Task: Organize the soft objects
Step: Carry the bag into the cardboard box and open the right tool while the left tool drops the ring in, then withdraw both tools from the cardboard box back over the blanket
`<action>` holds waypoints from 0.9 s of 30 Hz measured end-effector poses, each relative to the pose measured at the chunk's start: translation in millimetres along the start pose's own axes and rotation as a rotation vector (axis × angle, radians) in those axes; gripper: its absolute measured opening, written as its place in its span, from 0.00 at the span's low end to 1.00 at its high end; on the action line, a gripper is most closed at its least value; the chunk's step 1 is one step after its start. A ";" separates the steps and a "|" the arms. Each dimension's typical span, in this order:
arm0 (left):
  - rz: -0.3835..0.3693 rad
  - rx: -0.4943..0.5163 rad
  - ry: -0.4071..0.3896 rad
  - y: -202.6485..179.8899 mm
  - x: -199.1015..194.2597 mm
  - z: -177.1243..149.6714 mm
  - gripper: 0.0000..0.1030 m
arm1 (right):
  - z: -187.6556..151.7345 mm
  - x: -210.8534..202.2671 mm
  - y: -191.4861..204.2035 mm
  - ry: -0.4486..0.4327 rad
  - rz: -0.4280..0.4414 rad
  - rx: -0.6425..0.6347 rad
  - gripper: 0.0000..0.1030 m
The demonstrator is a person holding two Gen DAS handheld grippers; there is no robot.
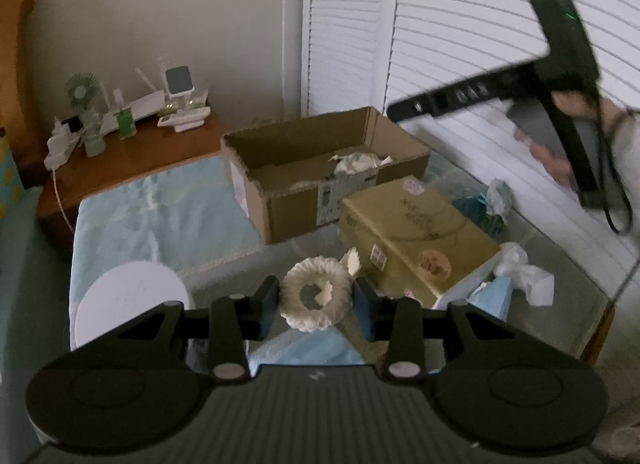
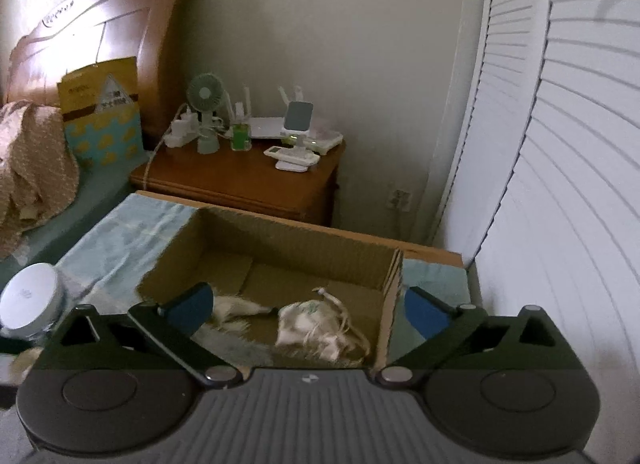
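Note:
My left gripper (image 1: 316,300) is shut on a white fluffy ring-shaped scrunchie (image 1: 298,304), held above the bed surface in front of an open cardboard box (image 1: 288,200). The box holds a pale drawstring pouch (image 1: 358,162). In the right wrist view my right gripper (image 2: 308,304) is open and empty, hovering over the same box (image 2: 280,240). Inside lie the pouch (image 2: 308,316) and a white furry item (image 2: 236,310). The right gripper also shows in the left wrist view (image 1: 560,104), raised at the upper right.
A gold box (image 1: 416,236) lies right of the cardboard box, with crumpled white plastic (image 1: 524,272) and a blue tissue pack (image 1: 488,292) beside it. A white round lid (image 1: 128,304) lies at left. A wooden nightstand (image 2: 248,180) holds a fan (image 2: 206,112) and small devices. Louvred doors (image 2: 560,184) stand right.

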State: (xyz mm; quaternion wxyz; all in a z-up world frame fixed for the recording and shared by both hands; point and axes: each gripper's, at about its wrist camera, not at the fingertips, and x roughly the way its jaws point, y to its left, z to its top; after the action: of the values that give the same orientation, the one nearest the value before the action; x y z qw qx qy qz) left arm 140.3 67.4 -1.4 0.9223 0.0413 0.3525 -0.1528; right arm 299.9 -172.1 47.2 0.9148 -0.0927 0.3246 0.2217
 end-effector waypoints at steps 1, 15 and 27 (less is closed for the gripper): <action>-0.001 0.006 -0.001 -1.2 0.7 2.9 0.38 | -3.9 -5.3 1.9 -0.003 0.000 0.008 1.00; 0.015 0.036 -0.062 7.6 38.9 79.0 0.38 | -68.5 -58.7 27.2 0.001 -0.031 0.087 1.00; 0.121 0.031 -0.112 10.5 97.6 124.3 0.92 | -85.3 -73.8 19.8 0.016 -0.060 0.116 1.00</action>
State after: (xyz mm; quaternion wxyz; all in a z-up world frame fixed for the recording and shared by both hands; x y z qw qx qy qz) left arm 291.6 29.9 26.5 0.9474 0.0684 0.2948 -0.1045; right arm 192.6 -206.8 27.7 0.9222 -0.0509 0.3414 0.1743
